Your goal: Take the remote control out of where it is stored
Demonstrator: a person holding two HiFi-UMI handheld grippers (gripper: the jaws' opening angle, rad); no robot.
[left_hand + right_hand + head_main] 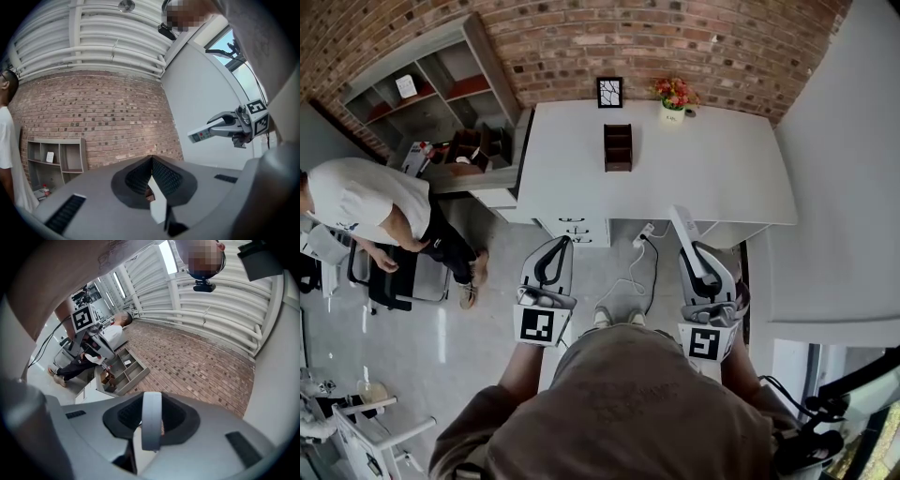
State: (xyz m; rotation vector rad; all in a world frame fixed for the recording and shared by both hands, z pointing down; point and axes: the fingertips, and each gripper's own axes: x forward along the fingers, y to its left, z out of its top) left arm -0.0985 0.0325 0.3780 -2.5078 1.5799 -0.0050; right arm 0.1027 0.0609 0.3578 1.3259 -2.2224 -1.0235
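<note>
Head view: remote control (685,234), white, clamped in right gripper (701,262), held level, well apart from dark wooden organizer (618,147) on white worktop (722,178). Left gripper (560,246): jaws together, empty. Removal apparently complete; at most a set-down remains.

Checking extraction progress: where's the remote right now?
Head view, right side: the remote is clamped in the right tool, sticking out toward the front edge of the desk, apart from the brown holder.

The grey left claw (560,246) and right claw (698,251) carry black-and-white marker cubes (537,325); tan shirt (628,403).
</note>
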